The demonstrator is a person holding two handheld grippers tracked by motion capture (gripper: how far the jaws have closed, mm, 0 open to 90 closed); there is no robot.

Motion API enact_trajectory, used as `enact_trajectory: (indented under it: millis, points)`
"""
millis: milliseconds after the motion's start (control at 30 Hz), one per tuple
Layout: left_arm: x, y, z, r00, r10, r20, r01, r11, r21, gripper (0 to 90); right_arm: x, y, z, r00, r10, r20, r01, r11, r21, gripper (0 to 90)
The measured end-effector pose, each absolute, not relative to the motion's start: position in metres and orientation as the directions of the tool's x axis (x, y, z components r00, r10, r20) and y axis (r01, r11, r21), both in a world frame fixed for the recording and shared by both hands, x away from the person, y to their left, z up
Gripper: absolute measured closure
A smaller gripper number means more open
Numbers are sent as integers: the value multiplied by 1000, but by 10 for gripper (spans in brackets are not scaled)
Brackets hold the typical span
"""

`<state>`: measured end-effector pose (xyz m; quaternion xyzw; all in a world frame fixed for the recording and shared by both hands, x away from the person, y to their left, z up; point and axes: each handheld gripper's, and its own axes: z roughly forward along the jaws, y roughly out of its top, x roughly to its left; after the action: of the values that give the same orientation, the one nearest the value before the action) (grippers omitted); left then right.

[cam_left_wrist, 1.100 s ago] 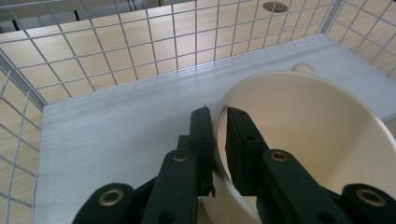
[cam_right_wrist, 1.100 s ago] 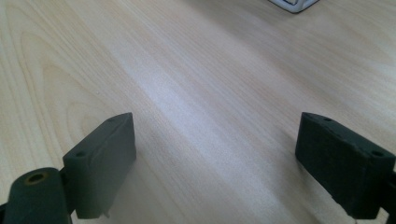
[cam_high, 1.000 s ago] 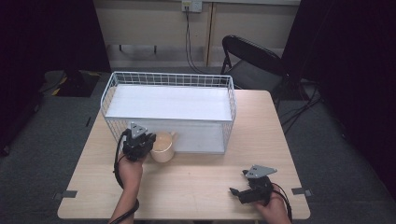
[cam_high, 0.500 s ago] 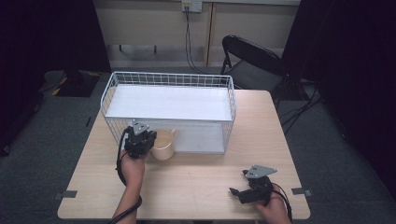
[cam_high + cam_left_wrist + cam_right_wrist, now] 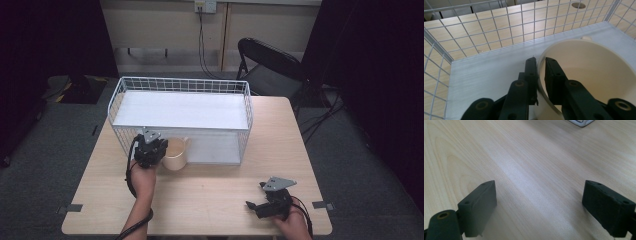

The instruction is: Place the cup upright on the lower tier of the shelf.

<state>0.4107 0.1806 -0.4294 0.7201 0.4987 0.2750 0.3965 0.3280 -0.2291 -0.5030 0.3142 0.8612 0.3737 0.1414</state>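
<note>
A cream cup (image 5: 176, 154) is at the front left of the white wire basket (image 5: 182, 80). My left gripper (image 5: 159, 147) is shut on the cup's rim (image 5: 584, 50), with one jaw inside and one outside. The jaws have just eased open slightly, and the rim is still between them. In the left gripper view (image 5: 540, 61) the basket's white floor (image 5: 486, 72) shows beside and beyond the cup. I cannot tell whether the cup rests on anything. My right gripper (image 5: 252, 206) lies near the table's front right edge. It is open (image 5: 546, 205) over bare wood, holding nothing.
The basket takes up the far half of the wooden table (image 5: 200, 190), and its mesh walls (image 5: 499, 25) rise close around the cup. A black folding chair (image 5: 270, 65) stands behind the table's far right corner. Bare tabletop lies between my two hands.
</note>
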Motion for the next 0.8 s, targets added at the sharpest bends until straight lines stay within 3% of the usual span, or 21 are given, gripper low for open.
enact_trajectory:
  millis: [200,400,600,800]
  points:
    - [410,182,-425,358,933,-18,498,-175,849,745,328,-229,-503,-762,647,-9,436,523,732,117]
    - [406,184,-425,376,925,-59,511,-154,846,612,328,-229,-503,-762,647,-9,436,523,732,117]
    - [402,188,-422,380,918,-111,520,-113,846,414,328,-229,-503,-763,647,-9,435,523,733,117]
    - [396,186,-415,413,905,-105,513,-136,848,342,328,-229,-503,-762,647,-9,435,523,732,116]
